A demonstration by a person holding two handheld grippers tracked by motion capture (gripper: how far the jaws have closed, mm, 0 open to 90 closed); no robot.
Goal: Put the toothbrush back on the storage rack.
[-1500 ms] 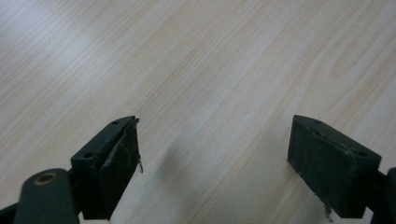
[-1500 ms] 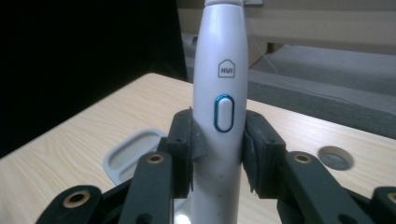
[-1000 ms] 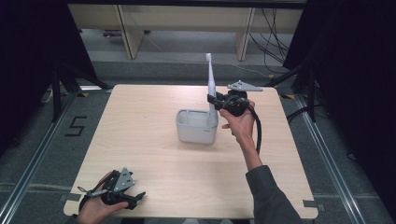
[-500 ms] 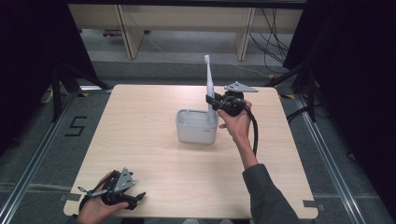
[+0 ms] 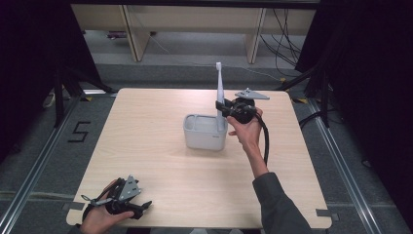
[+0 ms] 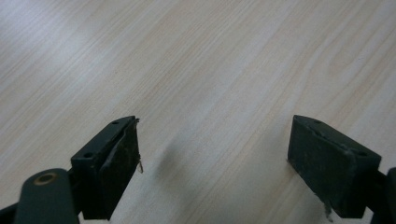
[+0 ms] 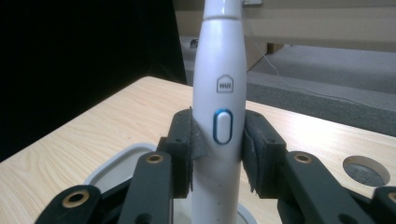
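Toothbrush (image 7: 219,116) barely moved, upright in white holder (image 5: 204,132); right hand-held gripper (image 5: 223,108) clamps it; left (image 6: 215,163) wide.

A pale wooden table (image 5: 160,146) fills the middle of the frame. Wooden furniture legs (image 5: 131,34) stand at the upper left, black cables (image 5: 287,34) trail at the upper right, and a "5" mark (image 5: 79,131) sits on the grey floor (image 5: 44,161) at the left.

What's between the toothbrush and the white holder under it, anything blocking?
Nothing visible. The right gripper is clamped on the toothbrush, upright, with its base at the holder opening; the holder looks free of other objects.
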